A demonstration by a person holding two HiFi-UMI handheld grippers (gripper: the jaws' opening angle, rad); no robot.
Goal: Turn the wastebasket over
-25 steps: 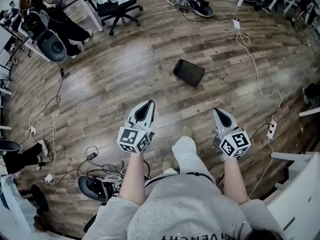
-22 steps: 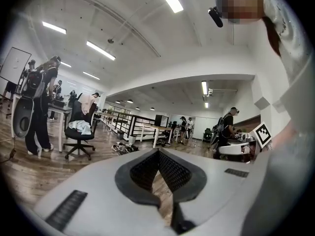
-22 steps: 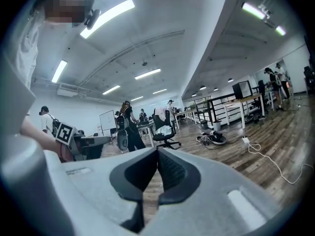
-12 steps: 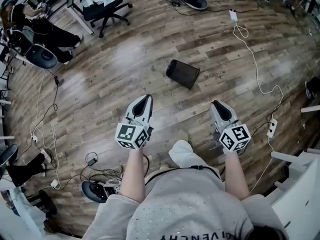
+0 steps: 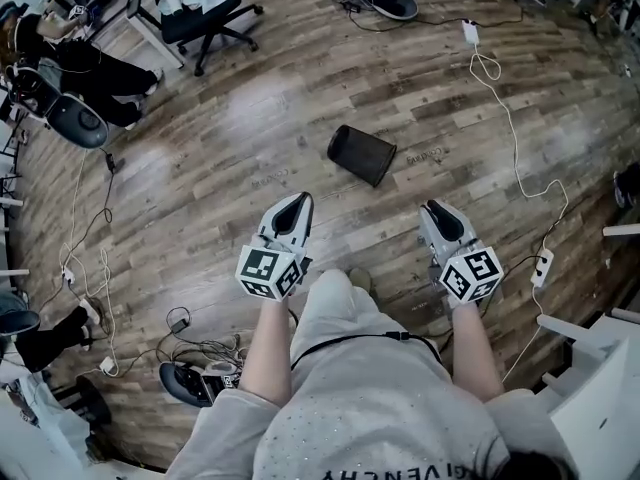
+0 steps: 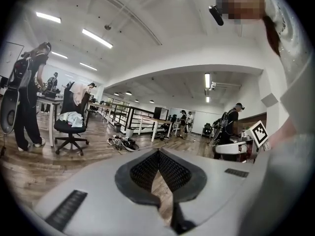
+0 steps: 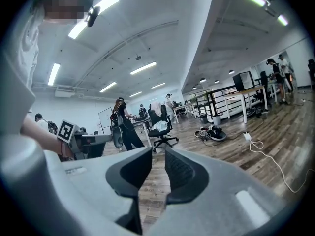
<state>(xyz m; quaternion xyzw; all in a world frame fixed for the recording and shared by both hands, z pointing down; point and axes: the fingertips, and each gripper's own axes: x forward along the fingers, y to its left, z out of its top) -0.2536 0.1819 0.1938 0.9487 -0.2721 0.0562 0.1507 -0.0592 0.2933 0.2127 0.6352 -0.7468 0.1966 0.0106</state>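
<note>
Head view with both gripper views: approach to the wastebasket (image 5: 362, 154), a black mesh bin lying on its side on the wood floor (image 5: 220, 178), apart from everything else. Which of its ends is the mouth cannot be told from above. The 2 grippers are held level, side by side and nearer the person than the wastebasket, well short of it, with the left gripper (image 5: 297, 201) to its lower left and the right gripper (image 5: 431, 209) to its lower right. The left gripper (image 6: 158, 154) is clenched, its pad tips meeting with nothing between them. The right gripper (image 7: 157, 162) is opening, with a narrow gap between its jaws that shows only floor. A white cable (image 5: 512, 133) trails on the floor to the right of the wastebasket. The step in hand appears to be reaching, and no contact has been made. To do it well, both grippers should probably come down low at either side of the wastebasket, the left one released first. One jaw pair could then take the rim while the other steadies the round wall, since a mesh cylinder on its side is likely to roll away when pushed.
</note>
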